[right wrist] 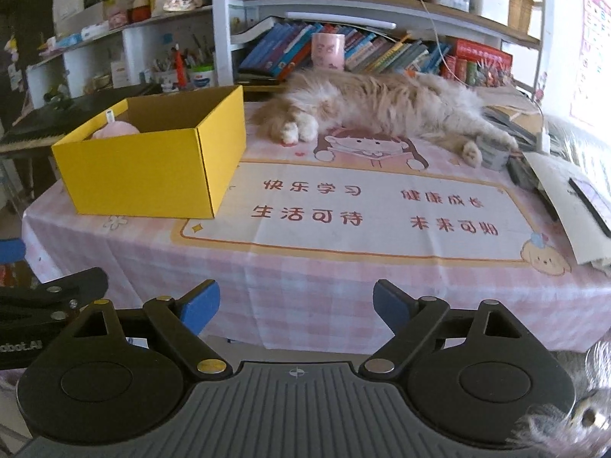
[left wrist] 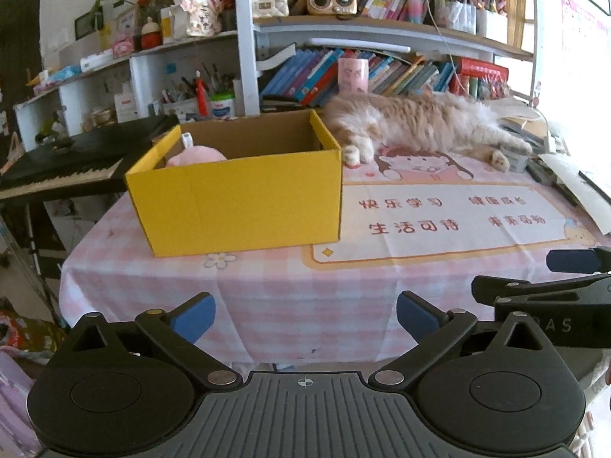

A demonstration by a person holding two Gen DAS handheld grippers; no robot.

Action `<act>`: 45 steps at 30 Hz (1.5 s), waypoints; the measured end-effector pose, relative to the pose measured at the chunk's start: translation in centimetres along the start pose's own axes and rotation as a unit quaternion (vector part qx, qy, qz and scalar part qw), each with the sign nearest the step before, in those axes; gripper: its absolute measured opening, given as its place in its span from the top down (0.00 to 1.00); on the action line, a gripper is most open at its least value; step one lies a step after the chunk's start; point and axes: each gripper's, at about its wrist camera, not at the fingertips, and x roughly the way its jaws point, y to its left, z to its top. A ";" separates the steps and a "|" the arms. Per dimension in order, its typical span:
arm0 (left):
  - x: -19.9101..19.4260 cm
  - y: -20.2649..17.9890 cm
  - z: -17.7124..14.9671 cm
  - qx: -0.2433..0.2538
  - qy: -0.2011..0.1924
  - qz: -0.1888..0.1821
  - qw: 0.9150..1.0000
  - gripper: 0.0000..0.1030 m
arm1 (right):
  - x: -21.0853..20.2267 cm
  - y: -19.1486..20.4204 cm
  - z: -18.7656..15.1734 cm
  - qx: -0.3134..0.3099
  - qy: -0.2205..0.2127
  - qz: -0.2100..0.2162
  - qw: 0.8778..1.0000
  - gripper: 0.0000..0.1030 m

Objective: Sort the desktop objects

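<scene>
An open yellow cardboard box (left wrist: 236,198) stands on the left part of the pink checked table; it also shows in the right wrist view (right wrist: 152,168). A pink plush object (left wrist: 194,156) lies inside it, seen too in the right wrist view (right wrist: 114,129). My left gripper (left wrist: 305,316) is open and empty, held before the table's near edge. My right gripper (right wrist: 296,307) is open and empty, also short of the near edge. Each gripper shows at the side of the other's view.
A fluffy orange-and-white cat (left wrist: 420,126) lies across the back of the table (right wrist: 343,267). Papers and dark items (right wrist: 573,206) lie at the right edge. A keyboard piano (left wrist: 65,164) stands left of the table. Bookshelves (left wrist: 382,68) fill the back.
</scene>
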 end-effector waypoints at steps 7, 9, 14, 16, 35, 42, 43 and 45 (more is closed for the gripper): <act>0.5 -0.4 -0.1 -0.008 0.017 -0.005 1.000 0.00 | 0.5 -0.5 0.0 -0.005 0.017 -0.007 1.000 0.15; 0.7 -0.5 0.0 -0.009 0.021 -0.005 1.000 0.00 | 0.5 -0.7 -0.1 -0.003 0.019 -0.010 1.000 0.15; 1.1 -0.9 0.0 -0.007 0.031 -0.005 0.999 0.00 | 0.6 -0.8 -0.2 -0.006 0.023 -0.011 1.000 0.15; 1.2 -1.0 0.0 -0.004 0.031 -0.005 1.000 0.00 | 0.6 -0.8 -0.2 -0.005 0.024 -0.011 1.000 0.15; 0.7 -1.0 0.3 -0.012 0.012 -0.027 0.999 0.00 | 0.7 -0.9 -0.1 -0.001 0.026 -0.015 1.000 0.15; 0.6 -0.6 0.2 -0.026 0.006 -0.042 0.999 0.00 | 0.7 -1.1 -0.1 0.001 0.029 -0.015 0.999 0.15; 0.6 -0.6 0.2 -0.028 0.006 -0.042 0.999 0.00 | 0.7 -1.1 -0.1 0.001 0.030 -0.014 0.999 0.15; 0.7 -0.4 0.2 -0.033 0.006 -0.043 0.999 0.00 | 0.7 -1.1 -0.1 0.000 0.031 -0.013 0.999 0.15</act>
